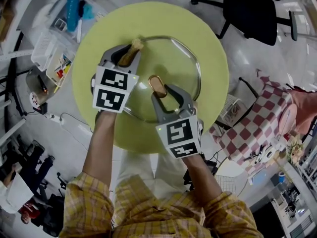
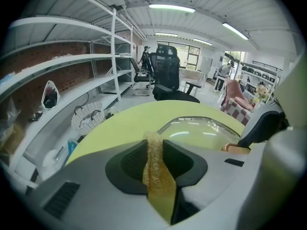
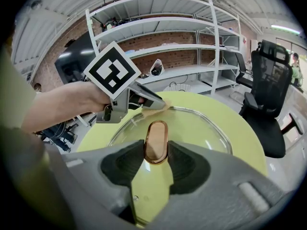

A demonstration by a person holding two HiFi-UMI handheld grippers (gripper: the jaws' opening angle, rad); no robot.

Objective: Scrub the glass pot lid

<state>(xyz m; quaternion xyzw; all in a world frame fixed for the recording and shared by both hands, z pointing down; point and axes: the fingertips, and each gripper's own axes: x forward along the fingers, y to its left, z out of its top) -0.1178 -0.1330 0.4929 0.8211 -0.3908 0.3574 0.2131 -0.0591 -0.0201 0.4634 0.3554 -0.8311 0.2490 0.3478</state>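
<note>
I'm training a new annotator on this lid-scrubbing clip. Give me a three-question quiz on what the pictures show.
1. True or false: the right tool is shut on the knob of the glass lid.
2. What does the left tool hold? A: a scrub pad. B: a spoon. C: nothing.
3. Fill in: the lid lies on a round ____ table.

Key: 1 true; 2 A; 3 yellow-green.
</note>
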